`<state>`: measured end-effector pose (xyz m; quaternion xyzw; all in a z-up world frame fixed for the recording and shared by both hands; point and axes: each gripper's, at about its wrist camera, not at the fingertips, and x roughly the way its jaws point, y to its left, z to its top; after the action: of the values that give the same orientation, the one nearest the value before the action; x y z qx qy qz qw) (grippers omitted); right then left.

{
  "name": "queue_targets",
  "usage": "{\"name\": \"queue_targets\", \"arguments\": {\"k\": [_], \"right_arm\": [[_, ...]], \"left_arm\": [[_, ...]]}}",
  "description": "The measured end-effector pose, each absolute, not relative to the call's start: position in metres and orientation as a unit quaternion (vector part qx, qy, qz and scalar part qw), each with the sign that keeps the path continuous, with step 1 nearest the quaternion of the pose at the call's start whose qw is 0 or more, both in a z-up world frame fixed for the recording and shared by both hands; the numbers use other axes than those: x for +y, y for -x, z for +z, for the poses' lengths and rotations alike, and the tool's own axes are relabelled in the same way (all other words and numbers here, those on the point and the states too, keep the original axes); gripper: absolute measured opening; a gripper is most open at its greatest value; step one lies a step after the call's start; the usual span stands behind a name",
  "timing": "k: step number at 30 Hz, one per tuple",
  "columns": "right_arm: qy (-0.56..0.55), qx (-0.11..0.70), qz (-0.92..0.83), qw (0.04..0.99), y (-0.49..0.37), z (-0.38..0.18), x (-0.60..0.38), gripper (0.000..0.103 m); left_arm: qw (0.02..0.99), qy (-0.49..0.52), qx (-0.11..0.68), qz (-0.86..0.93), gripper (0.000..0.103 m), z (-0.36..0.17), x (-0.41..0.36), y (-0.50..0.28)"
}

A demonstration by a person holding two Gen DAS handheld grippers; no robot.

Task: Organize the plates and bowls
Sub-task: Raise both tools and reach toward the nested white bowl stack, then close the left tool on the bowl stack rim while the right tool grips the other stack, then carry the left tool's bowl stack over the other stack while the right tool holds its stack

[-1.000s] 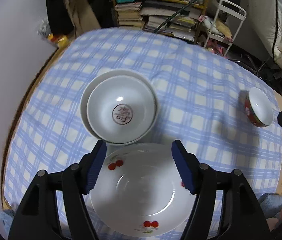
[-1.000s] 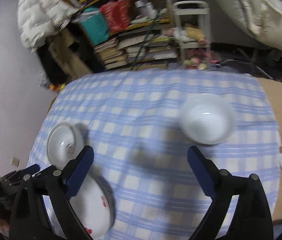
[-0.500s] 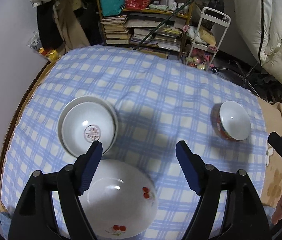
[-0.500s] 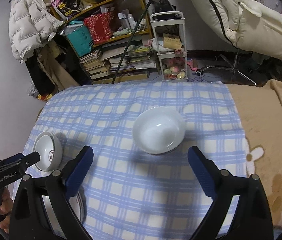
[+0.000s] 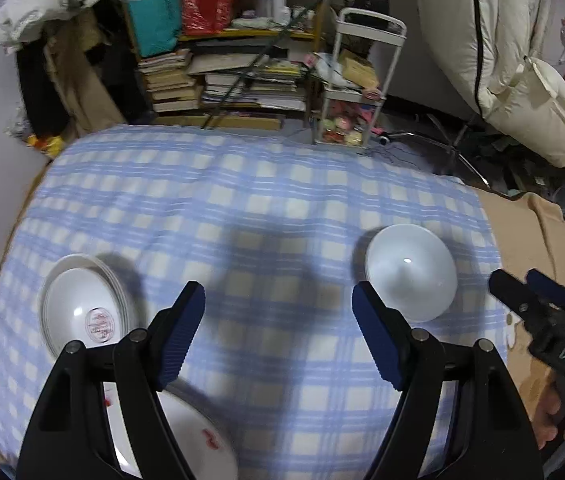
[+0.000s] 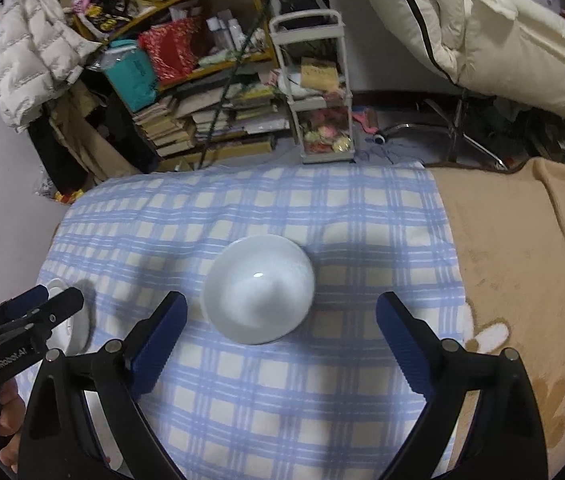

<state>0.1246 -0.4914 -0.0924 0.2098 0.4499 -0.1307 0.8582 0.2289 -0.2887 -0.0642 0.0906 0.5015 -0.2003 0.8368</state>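
On checked cloth (image 6: pixel 282 400), glossy white bowl (image 6: pixel 260 294), left gripper (image 5: pixel 278 336) spread, right gripper (image 6: pixel 280 338) spread

- A blue and white checked cloth (image 6: pixel 266 392) is spread over the surface.
- A tan blanket with flower patterns (image 6: pixel 530 280) is laid along its right side.
- Stacked books (image 5: pixel 218 84) are seen on a shelf behind.
- A small white cart (image 6: pixel 318 92) is stood beside the books.
- A cream padded chair (image 6: pixel 494 32) is placed at the far right.
- A white puffer jacket (image 6: pixel 30 60) is hung at the left.
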Motion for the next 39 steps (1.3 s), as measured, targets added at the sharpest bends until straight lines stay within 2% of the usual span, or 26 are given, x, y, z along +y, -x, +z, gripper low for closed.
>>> {"name": "queue_targets", "arguments": {"k": [10,15,17,19,21,23,24,29,39], "right_arm": [[-0.256,0.480,-0.120,0.830,-0.144,-0.135,-0.520,0.099],[-0.261,0.500,-0.114,0.818,-0.155,-0.157,-0.530,0.087],[-0.267,0.510,-0.110,0.810,-0.159,-0.166,-0.532,0.077],[-0.276,0.518,-0.103,0.803,-0.163,-0.175,-0.534,0.071],[-0.280,0.524,-0.097,0.798,-0.167,-0.182,-0.534,0.065],[-0.280,0.532,-0.092,0.794,-0.169,-0.189,-0.534,0.057],[-0.279,0.535,-0.090,0.792,-0.171,-0.192,-0.533,0.055],[-0.289,0.540,-0.061,0.788,-0.174,-0.200,-0.527,0.017],[-0.281,0.539,-0.065,0.792,-0.170,-0.193,-0.516,0.012]], "left_arm": [[0.813,-0.109,0.526,-0.223,0.075,-0.108,-0.340,-0.248],[0.797,-0.126,0.549,-0.220,0.075,-0.133,-0.357,-0.255],[0.791,-0.130,0.558,-0.215,0.075,-0.142,-0.362,-0.257],[0.786,-0.129,0.566,-0.212,0.074,-0.150,-0.366,-0.259],[0.782,-0.129,0.573,-0.208,0.062,-0.157,-0.369,-0.261],[0.773,-0.124,0.585,-0.212,0.044,-0.164,-0.373,-0.263],[0.768,-0.118,0.591,-0.216,0.039,-0.167,-0.375,-0.263],[0.757,-0.133,0.597,-0.231,0.011,-0.176,-0.390,-0.254],[0.759,-0.143,0.598,-0.213,0.010,-0.165,-0.388,-0.241]]}}
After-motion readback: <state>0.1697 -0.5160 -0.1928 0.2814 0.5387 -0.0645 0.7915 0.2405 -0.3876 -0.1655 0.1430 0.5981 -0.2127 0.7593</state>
